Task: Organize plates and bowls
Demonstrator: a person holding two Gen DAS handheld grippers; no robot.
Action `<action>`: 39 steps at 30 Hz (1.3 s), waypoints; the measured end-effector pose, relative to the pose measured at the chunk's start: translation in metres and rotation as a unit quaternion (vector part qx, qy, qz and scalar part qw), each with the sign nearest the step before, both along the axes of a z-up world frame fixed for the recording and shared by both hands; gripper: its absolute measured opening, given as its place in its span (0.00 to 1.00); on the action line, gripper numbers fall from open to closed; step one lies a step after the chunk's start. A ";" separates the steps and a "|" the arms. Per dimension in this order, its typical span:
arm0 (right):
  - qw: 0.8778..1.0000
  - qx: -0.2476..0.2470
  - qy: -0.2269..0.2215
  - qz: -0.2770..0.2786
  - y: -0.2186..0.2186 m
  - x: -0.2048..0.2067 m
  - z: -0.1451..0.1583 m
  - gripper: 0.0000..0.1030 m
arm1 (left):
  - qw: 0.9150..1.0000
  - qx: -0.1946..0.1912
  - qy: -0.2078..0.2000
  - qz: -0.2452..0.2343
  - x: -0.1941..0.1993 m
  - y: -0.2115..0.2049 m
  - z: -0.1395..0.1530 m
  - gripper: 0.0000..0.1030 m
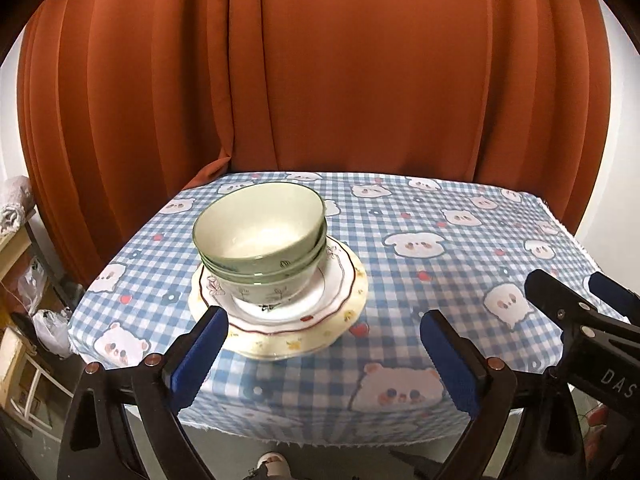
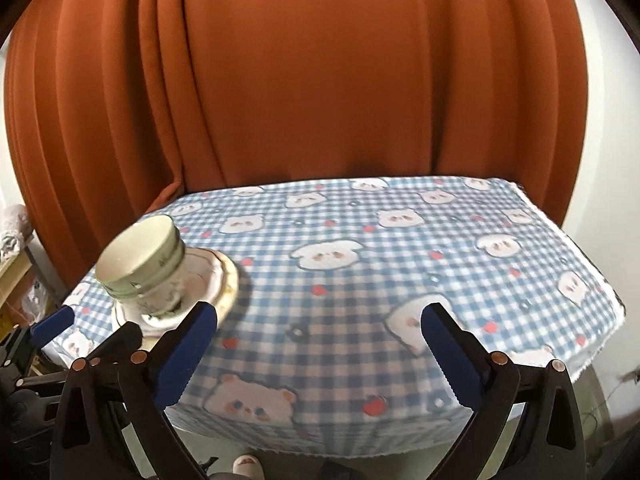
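Observation:
A stack of green-rimmed bowls sits on a white plate with a red line, which lies on a larger cream plate. The stack stands on the left part of the table. My left gripper is open and empty, held just in front of the stack, its left finger beside the plates' near edge. My right gripper is open and empty over the table's near middle. The same stack shows at the left of the right wrist view. The right gripper's fingers show at the right of the left wrist view.
The table wears a blue checked cloth with bear prints. An orange curtain hangs right behind it. Shelves with bags and clutter stand left of the table. A slippered foot is below the front edge.

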State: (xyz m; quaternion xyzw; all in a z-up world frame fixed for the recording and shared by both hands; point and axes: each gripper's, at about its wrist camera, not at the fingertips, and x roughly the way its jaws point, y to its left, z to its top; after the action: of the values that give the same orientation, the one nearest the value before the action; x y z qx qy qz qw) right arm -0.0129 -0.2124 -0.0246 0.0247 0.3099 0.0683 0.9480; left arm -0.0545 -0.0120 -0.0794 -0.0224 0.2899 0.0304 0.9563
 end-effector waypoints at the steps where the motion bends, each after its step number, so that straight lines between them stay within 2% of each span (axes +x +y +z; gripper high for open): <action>1: 1.000 0.001 0.001 -0.003 -0.003 -0.002 -0.001 1.00 | 1.000 0.002 -0.001 0.000 -0.002 -0.003 0.001 0.95; 9: 1.000 -0.001 0.000 -0.019 -0.018 -0.019 -0.001 1.00 | 1.000 -0.004 -0.010 0.005 -0.013 -0.007 0.005 0.95; 16: 1.000 -0.005 -0.006 -0.012 -0.018 -0.026 0.000 1.00 | 1.000 0.001 -0.010 0.005 -0.016 -0.011 0.006 0.96; 39: 1.000 -0.006 -0.013 -0.020 -0.021 -0.027 0.002 1.00 | 1.000 0.000 -0.010 -0.002 -0.014 -0.012 0.007 0.98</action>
State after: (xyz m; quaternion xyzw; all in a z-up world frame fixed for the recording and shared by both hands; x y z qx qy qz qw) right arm -0.0401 -0.2330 -0.0226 0.0249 0.2971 0.0477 0.9533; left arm -0.0682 -0.0239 -0.0725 -0.0222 0.2808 0.0282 0.9591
